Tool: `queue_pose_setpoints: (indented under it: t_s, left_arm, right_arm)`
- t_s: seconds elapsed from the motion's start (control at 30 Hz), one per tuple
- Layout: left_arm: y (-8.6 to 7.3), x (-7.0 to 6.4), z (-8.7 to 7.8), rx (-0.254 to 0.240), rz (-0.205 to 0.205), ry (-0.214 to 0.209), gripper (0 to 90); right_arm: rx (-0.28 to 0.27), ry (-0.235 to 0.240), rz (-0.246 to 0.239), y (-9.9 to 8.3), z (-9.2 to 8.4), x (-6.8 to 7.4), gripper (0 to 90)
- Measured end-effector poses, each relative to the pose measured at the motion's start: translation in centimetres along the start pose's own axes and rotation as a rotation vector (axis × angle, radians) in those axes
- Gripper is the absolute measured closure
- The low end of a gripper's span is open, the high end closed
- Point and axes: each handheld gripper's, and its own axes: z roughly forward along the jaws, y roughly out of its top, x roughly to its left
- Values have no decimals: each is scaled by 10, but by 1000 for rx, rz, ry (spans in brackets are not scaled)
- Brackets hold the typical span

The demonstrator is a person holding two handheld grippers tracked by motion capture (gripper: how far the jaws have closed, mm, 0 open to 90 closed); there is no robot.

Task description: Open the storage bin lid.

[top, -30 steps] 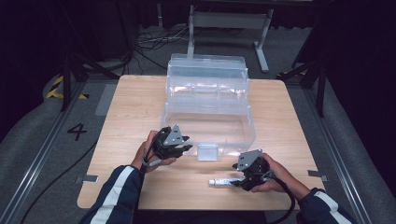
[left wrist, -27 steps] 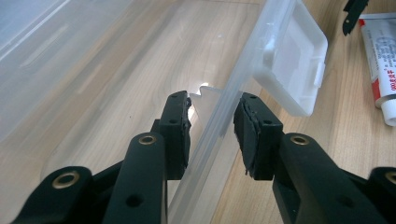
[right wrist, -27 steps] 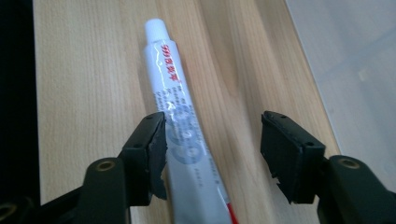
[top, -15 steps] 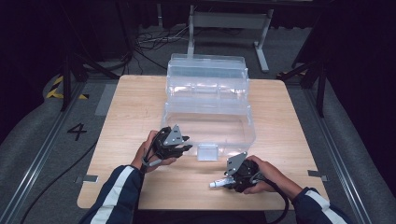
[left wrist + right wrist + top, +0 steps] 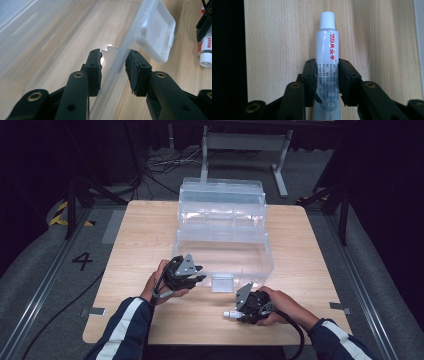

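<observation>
**Tube lined up in the right gripper, box steadied by the left**

The right gripper [image 5: 327, 75] has just been closing, and its jaws now sit on either side of a white ointment tube [image 5: 327, 50] lying flat on the worktop [image 5: 150, 235]. In the right gripper view the pads meet the tube's flanks about halfway along its body, so I judge it grasped. The tube's long axis runs straight along the gripper's own line, with the white cap [image 5: 327, 19] pointing away from the hand. In the high view the tube [image 5: 232, 313] lies near the front edge of the worktop, cap toward the person's left, just in front of the clear plastic box [image 5: 222, 250].

The left gripper [image 5: 113, 67] straddles the box's front wall [image 5: 120, 62], one jaw inside and one outside, close to a hanging latch [image 5: 156, 37]; whether the pads actually press the wall I cannot tell.

The right hand is plainly the one at the tube. The open box lies beyond it and slightly leftward, so the carry is likely up and forward over that front wall.
</observation>
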Motion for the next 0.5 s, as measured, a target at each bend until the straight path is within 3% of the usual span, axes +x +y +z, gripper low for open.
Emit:
queue_pose_setpoints:
  t_s: [0.13,0.27,0.5]
  left_arm:
    - [2,-1,1,21,15,-9,592]
    - [4,-2,-1,40,22,-25,560]
    - [9,-3,-12,28,18,9,419]
  right_arm:
    - [30,2,-18,4,0,0,706]
    - [24,-4,-19,4,0,2,708]
    - [24,-3,-8,-3,-4,0,709]
